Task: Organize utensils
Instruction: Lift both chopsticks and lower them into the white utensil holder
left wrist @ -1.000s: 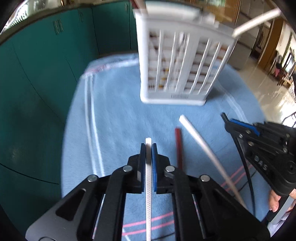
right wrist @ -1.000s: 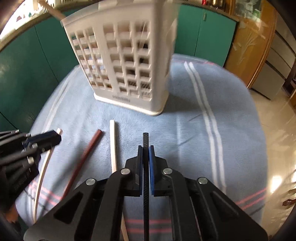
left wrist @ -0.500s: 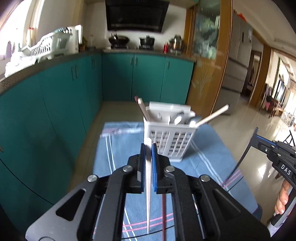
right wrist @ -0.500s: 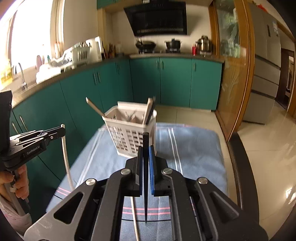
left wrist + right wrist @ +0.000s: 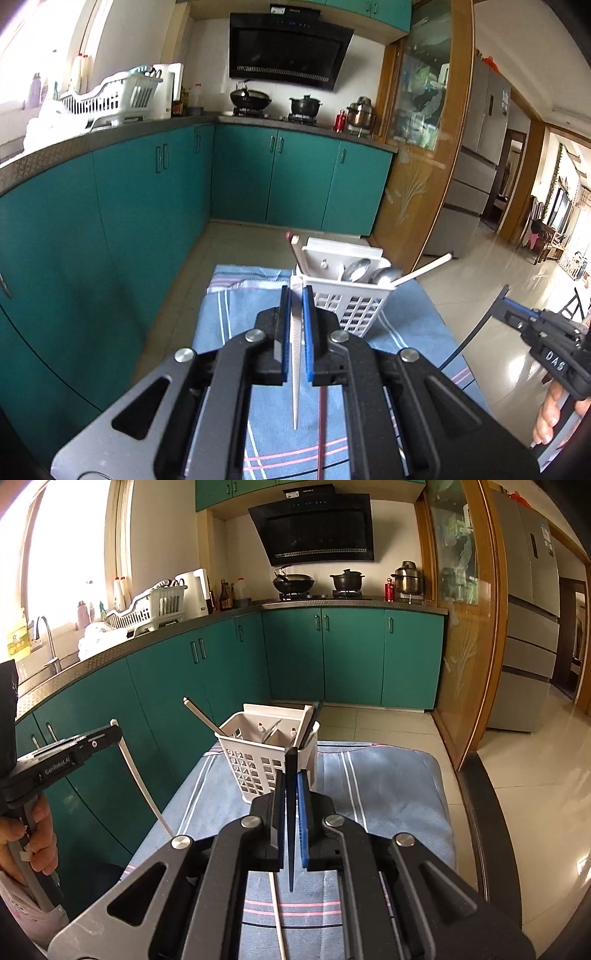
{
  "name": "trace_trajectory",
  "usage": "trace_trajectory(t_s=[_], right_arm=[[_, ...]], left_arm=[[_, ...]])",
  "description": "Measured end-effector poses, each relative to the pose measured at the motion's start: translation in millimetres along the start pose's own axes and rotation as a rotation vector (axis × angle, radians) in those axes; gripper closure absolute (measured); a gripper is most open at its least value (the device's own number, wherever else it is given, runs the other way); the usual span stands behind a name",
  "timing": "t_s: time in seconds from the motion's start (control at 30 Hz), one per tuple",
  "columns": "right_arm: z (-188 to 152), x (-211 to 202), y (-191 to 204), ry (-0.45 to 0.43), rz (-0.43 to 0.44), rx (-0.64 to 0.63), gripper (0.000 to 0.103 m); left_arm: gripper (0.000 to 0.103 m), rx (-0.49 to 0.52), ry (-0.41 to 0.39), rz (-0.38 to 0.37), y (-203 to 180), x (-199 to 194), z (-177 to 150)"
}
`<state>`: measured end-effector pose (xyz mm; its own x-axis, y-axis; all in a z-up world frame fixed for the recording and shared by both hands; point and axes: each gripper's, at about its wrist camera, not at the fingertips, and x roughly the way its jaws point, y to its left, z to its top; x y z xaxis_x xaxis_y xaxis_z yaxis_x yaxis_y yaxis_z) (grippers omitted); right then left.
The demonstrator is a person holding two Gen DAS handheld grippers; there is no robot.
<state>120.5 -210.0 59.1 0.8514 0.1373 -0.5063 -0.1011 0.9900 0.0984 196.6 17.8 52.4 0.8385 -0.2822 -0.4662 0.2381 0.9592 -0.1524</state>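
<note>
**Chopsticks in my claws, caddy on the cloth**

My left claw pinches a white chopstick, its tip hanging down. My right claw pinches a black chopstick the same way. The white slotted caddy stands upright on the blue striped cloth, holding two spoons and several leaning chopsticks. A dark red chopstick and a white one lie flat on the cloth.

Bright window glare upper left, sharp frames, fisheye-warped dark edges.
</note>
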Motion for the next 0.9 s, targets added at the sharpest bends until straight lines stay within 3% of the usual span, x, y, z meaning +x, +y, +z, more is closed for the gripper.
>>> trace_trajectory(t_s=[0.27, 0.47, 0.6, 0.7, 0.9], right_arm=[[26.6, -7.8, 8.0, -0.036, 0.051, -0.045, 0.096], [89.8, -15.2, 28.5, -0.126, 0.025, -0.102, 0.096], [137.9, -8.8, 36.0, -0.195, -0.019, -0.097, 0.096], [157.9, 5.6, 33.1, -0.226, -0.057, -0.065, 0.096], [147.6, 47.5, 14.0, -0.247, -0.06, 0.014, 0.096]], left_arm=[[0.097, 0.029, -0.105, -0.047, -9.2, -26.0, 45.0], [0.097, 0.068, -0.259, -0.044, -28.5, -42.4, 114.9], [0.097, 0.073, -0.309, -0.015, -40.7, -31.0, 149.6], [0.097, 0.044, -0.277, -0.044, -41.8, -4.2, 158.8], [0.097, 0.046, -0.258, 0.025, -38.8, 51.8, 133.3]])
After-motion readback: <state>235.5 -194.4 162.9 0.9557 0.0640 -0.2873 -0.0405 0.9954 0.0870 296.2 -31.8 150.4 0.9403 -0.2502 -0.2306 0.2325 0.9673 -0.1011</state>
